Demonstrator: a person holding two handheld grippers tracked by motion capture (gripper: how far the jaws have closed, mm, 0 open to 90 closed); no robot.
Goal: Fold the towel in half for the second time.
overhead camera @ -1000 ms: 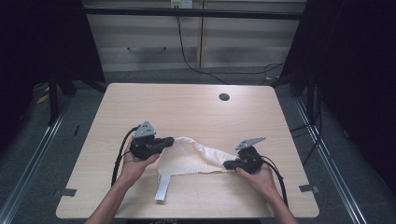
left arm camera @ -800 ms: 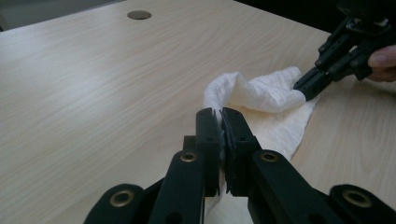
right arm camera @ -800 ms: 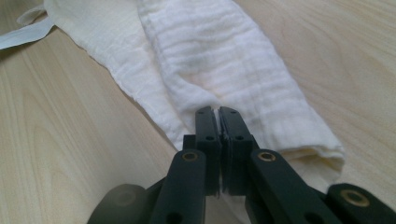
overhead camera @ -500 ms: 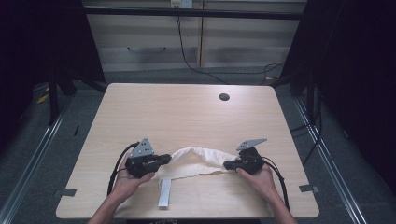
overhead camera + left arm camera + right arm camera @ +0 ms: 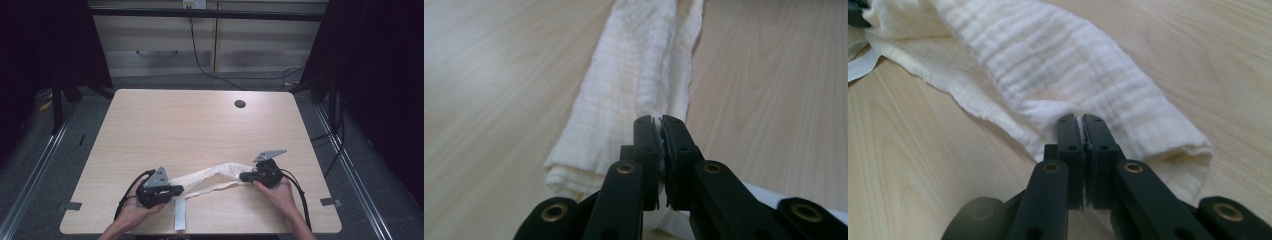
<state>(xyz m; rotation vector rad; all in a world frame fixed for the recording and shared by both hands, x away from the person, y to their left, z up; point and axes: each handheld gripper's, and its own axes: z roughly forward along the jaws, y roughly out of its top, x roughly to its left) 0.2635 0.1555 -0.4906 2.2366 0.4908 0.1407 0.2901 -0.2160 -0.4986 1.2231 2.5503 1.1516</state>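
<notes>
A cream-white cloth (image 5: 210,178) lies bunched into a long band near the front edge of the wooden table (image 5: 195,125), stretched between my two grippers. My left gripper (image 5: 180,189) is shut on the cloth's left end; in the left gripper view its jaws (image 5: 659,122) pinch a fold of the cloth (image 5: 639,75). My right gripper (image 5: 242,176) is shut on the right end, and the right gripper view has its jaws (image 5: 1081,120) clamped on the cloth's (image 5: 1048,65) edge. A white label strip (image 5: 179,216) hangs from the cloth toward the table's front edge.
A round cable hole (image 5: 240,104) sits at the table's far right. Cables trail from both grippers toward the front edge. Dark floor and metal rails (image 5: 40,160) flank the table; cabinets stand behind.
My left gripper has moved toward the table's front edge and down, pulling the cloth's left end with it and drawing the cloth into a longer, narrower band. The right gripper stayed put.
</notes>
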